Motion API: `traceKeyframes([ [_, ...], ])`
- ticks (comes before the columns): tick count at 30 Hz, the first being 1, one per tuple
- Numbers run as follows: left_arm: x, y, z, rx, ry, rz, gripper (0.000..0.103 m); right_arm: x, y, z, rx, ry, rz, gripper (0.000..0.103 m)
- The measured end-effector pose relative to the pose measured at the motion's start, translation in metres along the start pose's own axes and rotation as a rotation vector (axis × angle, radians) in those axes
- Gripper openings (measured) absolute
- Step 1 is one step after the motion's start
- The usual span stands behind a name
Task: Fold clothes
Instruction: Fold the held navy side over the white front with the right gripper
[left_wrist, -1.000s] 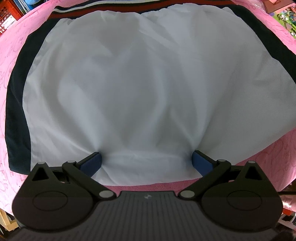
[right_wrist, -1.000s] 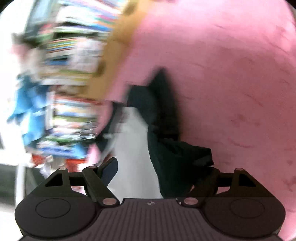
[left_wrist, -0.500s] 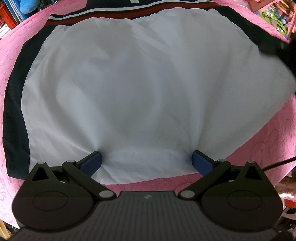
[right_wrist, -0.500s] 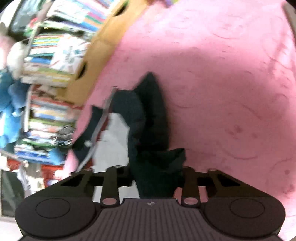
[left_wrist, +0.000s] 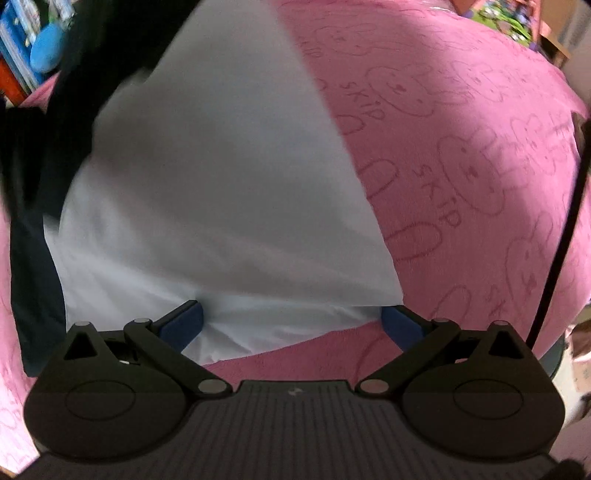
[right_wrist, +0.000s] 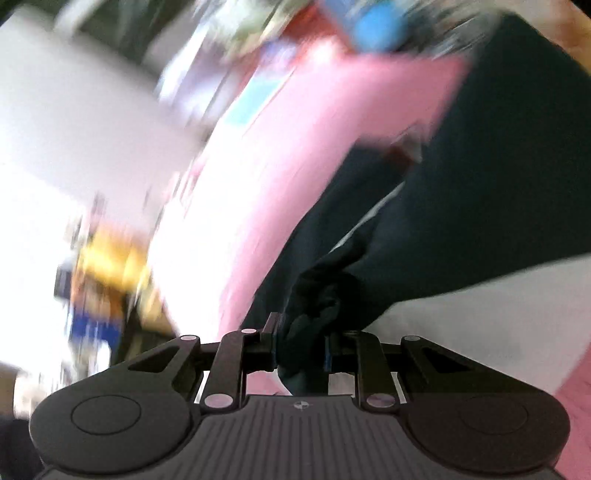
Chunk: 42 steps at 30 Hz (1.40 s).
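Left wrist view: my left tongs (left_wrist: 291, 319) stand wide apart, released, pointing steeply down. The blue pads (left_wrist: 183, 323) sit at either side of the near hem of the garment (left_wrist: 221, 177), whose white lining faces up; neither pad presses the cloth. The garment lies on a pink blanket (left_wrist: 461, 155) printed with rabbit faces and the word SKIP. Its white panel narrows toward the top of the picture and its right edge runs diagonally, with bare blanket to the right of it. A dark navy border runs down the garment's left side and a dark fold hangs over the upper left, blurred. A black cable (left_wrist: 561, 236) crosses the right edge of the picture. Blue and red clutter shows at far upper left, too blurred to name.

Right wrist view: heavy motion blur. My right tongs (right_wrist: 300, 347) have just been closing, and they are clenched on a bunch of the garment's (right_wrist: 480, 192) dark fabric, which bulges up between the pads. From the grip the dark cloth stretches up and to the right; white lining shows at lower right. The blanket (right_wrist: 295, 177) runs diagonally behind it. The background at left is smeared; I cannot tell what is there.
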<state>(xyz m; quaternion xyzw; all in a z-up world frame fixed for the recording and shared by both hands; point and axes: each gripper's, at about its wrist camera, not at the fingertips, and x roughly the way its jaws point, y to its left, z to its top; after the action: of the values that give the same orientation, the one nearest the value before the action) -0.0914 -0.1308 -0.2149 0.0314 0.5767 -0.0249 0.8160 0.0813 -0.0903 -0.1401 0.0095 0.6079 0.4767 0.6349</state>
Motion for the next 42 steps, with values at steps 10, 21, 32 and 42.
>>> traceKeyframes([
  [10, -0.015, 0.055, 0.007, -0.2, -0.005, -0.157, 0.103, -0.075, -0.016, -0.003, 0.086, -0.234, -0.116, 0.068],
  [21, -0.048, 0.11, 0.014, -0.303, 0.077, -0.077, 0.101, -0.131, -0.017, -0.139, 0.243, -0.368, -0.496, 0.076],
  [32, -0.074, 0.102, 0.033, -0.313, 0.002, -0.003, 0.101, -0.1, 0.039, -0.166, 0.056, -0.408, -0.752, 0.089],
  [42, -0.073, 0.094, 0.042, -0.282, 0.014, -0.015, 0.102, -0.08, 0.054, -0.177, -0.078, -0.454, -0.928, 0.097],
])
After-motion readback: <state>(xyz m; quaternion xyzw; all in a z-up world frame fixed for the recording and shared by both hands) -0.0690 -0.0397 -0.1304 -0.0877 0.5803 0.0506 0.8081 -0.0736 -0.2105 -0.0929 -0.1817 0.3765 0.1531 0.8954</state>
